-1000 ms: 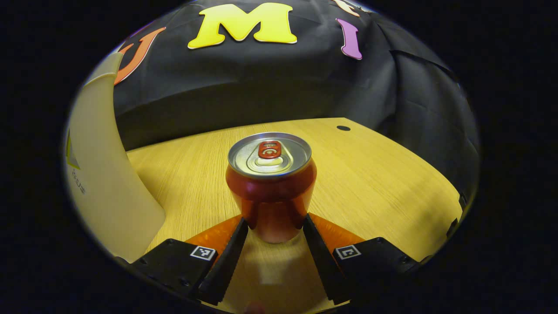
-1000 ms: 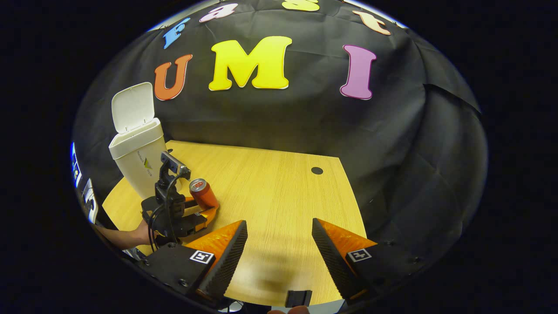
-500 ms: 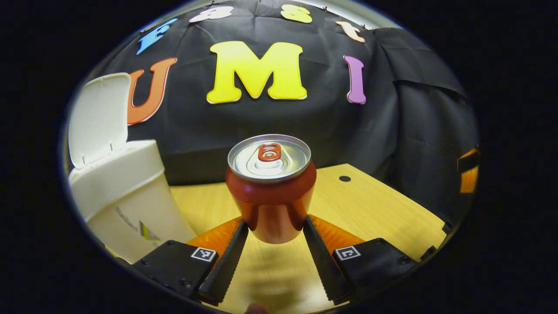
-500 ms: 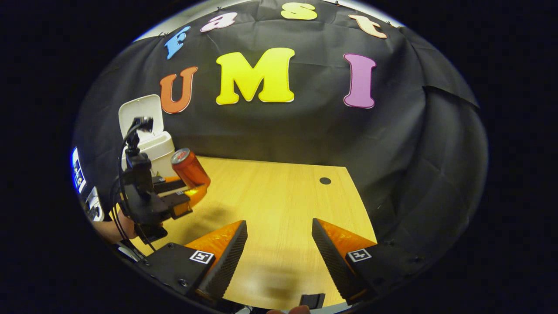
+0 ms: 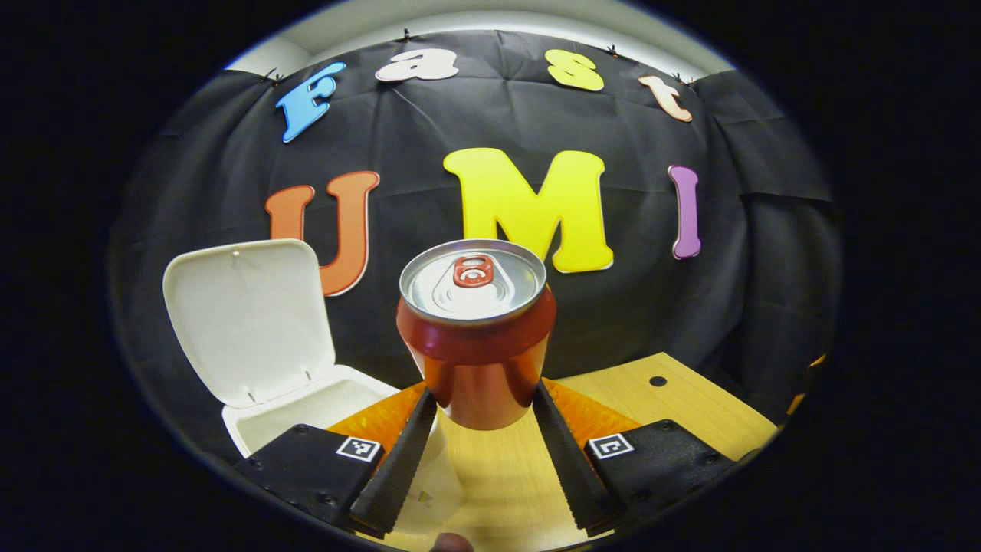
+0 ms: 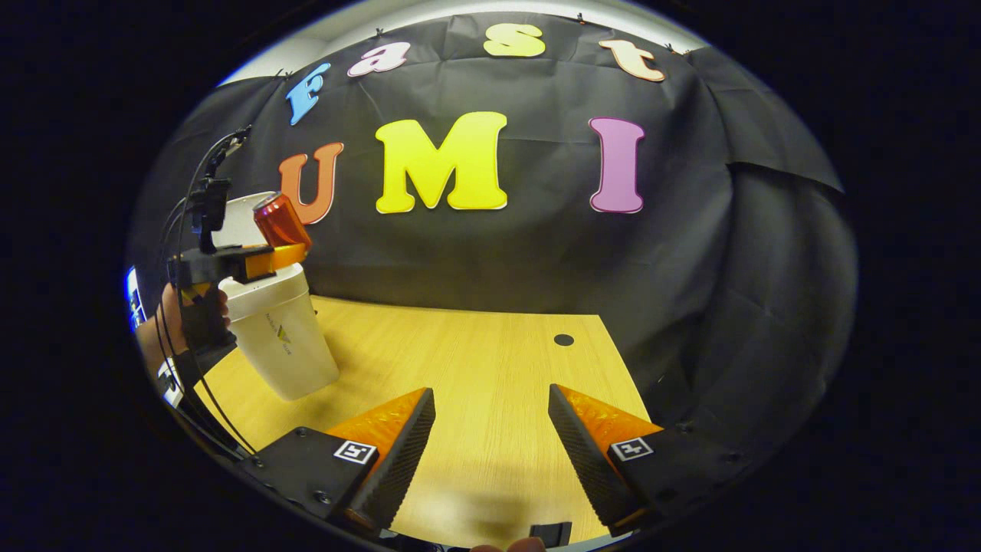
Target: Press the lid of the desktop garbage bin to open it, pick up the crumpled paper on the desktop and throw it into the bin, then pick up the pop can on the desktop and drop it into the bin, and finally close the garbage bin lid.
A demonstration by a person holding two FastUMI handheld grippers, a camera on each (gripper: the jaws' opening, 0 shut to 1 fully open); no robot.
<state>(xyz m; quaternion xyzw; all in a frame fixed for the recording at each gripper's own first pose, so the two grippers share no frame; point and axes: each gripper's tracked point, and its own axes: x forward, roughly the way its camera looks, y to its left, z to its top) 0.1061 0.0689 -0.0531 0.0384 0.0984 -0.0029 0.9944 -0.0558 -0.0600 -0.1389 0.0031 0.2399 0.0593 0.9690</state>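
Note:
A red pop can (image 5: pixel 475 337) with a silver top stands upright between my left gripper's fingers; the left gripper (image 5: pixel 479 429) is shut on it, high above the table. The white bin (image 5: pixel 306 414) sits just below and to the left, its lid (image 5: pixel 249 318) tipped up and open. In the right gripper view the can (image 6: pixel 280 221) hangs beside the bin's raised lid, above the rim of the bin (image 6: pixel 280 337), with the left gripper (image 6: pixel 264 259) and a hand (image 6: pixel 184 310) behind it. My right gripper (image 6: pixel 490 445) is open over the table with nothing in it.
The wooden table (image 6: pixel 475 383) has a small dark hole (image 6: pixel 564 340) near its far right corner. Black cloth closes in the back and right sides. A cable (image 6: pixel 184 230) loops up from the left gripper.
The left gripper has lifted the can off the table, up and toward the bin, until it is level with the open lid. The right gripper stayed nearly still.

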